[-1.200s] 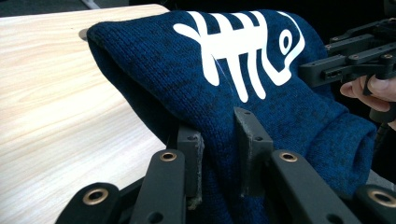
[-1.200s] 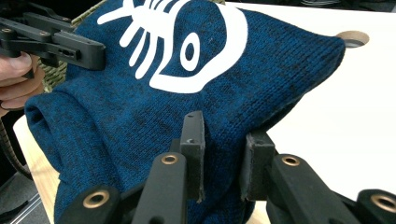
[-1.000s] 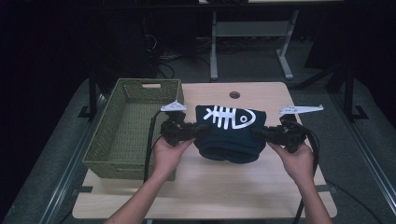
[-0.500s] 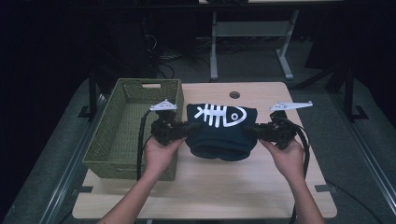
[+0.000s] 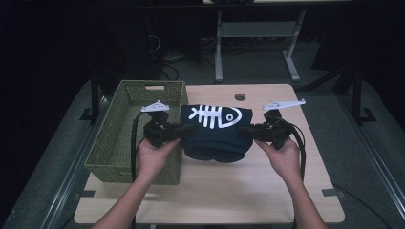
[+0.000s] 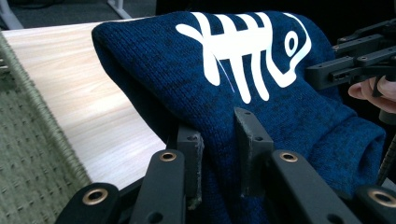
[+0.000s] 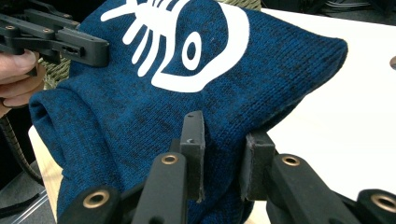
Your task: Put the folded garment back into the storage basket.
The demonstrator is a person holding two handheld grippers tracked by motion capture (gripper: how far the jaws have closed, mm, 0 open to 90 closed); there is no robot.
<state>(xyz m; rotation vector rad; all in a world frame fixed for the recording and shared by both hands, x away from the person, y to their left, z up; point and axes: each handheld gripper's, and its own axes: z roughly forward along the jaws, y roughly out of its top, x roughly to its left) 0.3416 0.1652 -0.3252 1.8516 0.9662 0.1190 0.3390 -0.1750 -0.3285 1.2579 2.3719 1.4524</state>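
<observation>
A folded navy knit sweater (image 5: 217, 131) with a white fish-skeleton print hangs between the two tongs, lifted off the desk (image 5: 215, 191) near its left half, just beside the olive woven basket (image 5: 119, 143) that sits along the desk's left edge. The left gripper (image 6: 219, 154) is clamped on the sweater's left fold, and the right gripper (image 7: 222, 158) is clamped on its right fold; in both gripper views the black jaws pinch thick cloth between them. Holding it by opposite sides probably keeps the fold from falling open while the bundle is carried, and the basket next to it looks like the likely destination. The knit is dense and flecked, soft and rounded where the layers bulge below the grip. The print is smooth and flat. The basket is rectangular, with a tight weave and cut-out handles; the desk top is pale wood laminate.
</observation>
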